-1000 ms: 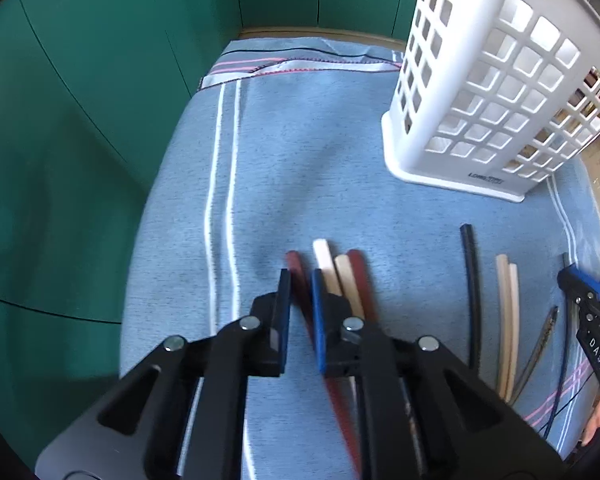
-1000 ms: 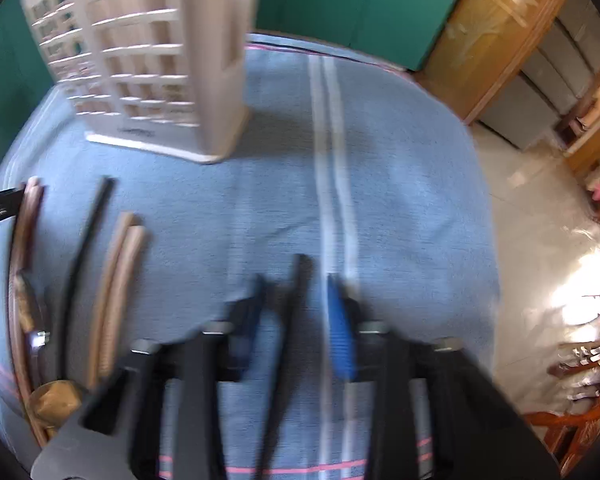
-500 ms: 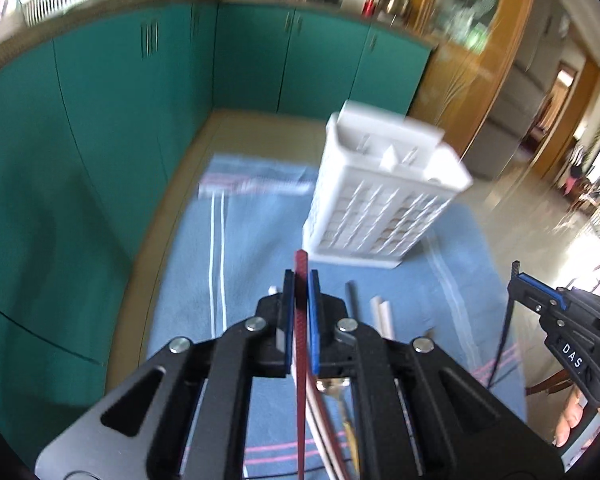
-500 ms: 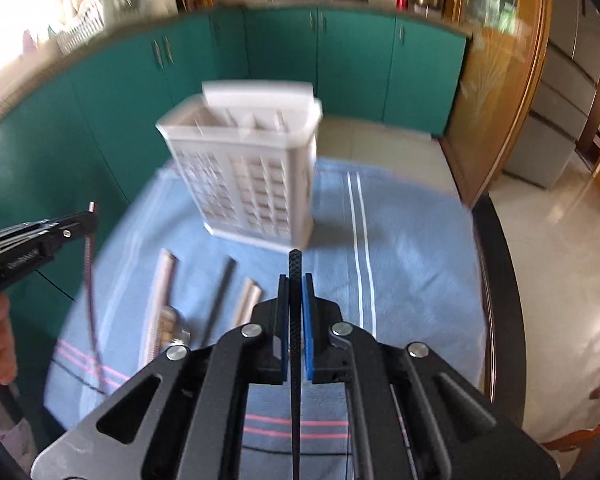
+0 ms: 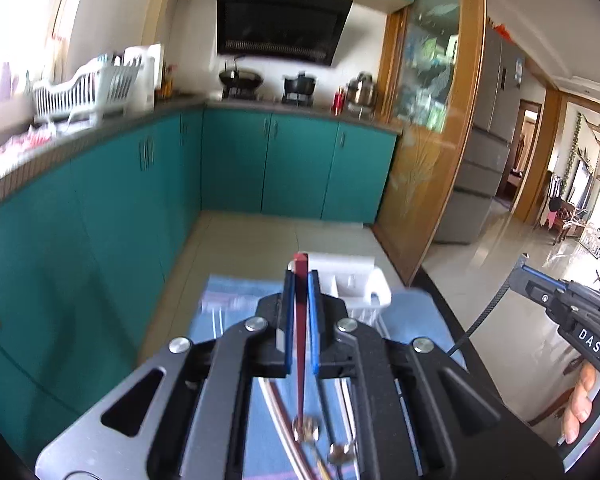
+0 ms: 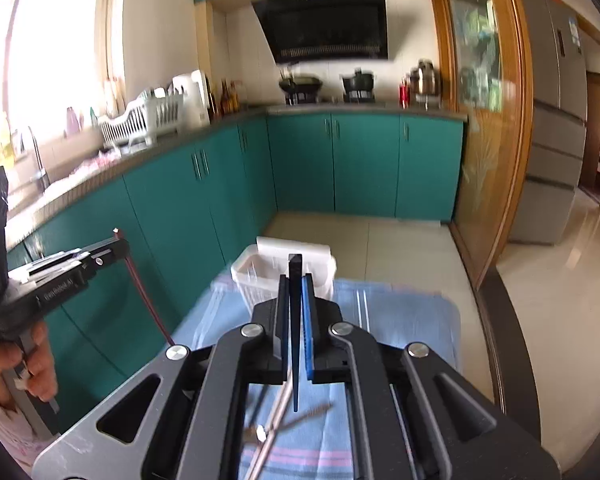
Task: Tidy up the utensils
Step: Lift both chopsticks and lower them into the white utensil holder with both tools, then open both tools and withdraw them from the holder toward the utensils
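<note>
My left gripper (image 5: pixel 300 280) is shut on a dark red chopstick (image 5: pixel 300 336) that hangs down from it, high above the blue cloth (image 5: pixel 236 304). My right gripper (image 6: pixel 295 280) is shut on a black chopstick (image 6: pixel 295 340) and also holds it raised. The white slotted utensil basket (image 6: pixel 284 264) stands upright on the cloth beyond both grippers; it also shows in the left wrist view (image 5: pixel 356 280). More utensils (image 5: pixel 308 432) lie on the cloth below. The right gripper shows at the right of the left wrist view (image 5: pixel 518 268), the left gripper at the left of the right wrist view (image 6: pixel 118 240).
Teal kitchen cabinets (image 6: pixel 236 200) run along the left and back. A wooden-framed glass door (image 6: pixel 484 140) is at the right. The table's dark edge (image 6: pixel 496 320) runs along the right of the cloth. A tiled floor (image 6: pixel 380 240) lies beyond.
Both grippers closed on chopsticks lying on the cloth, lifted them and tilted upward. The views now look out over the kitchen, with the basket low in frame.
</note>
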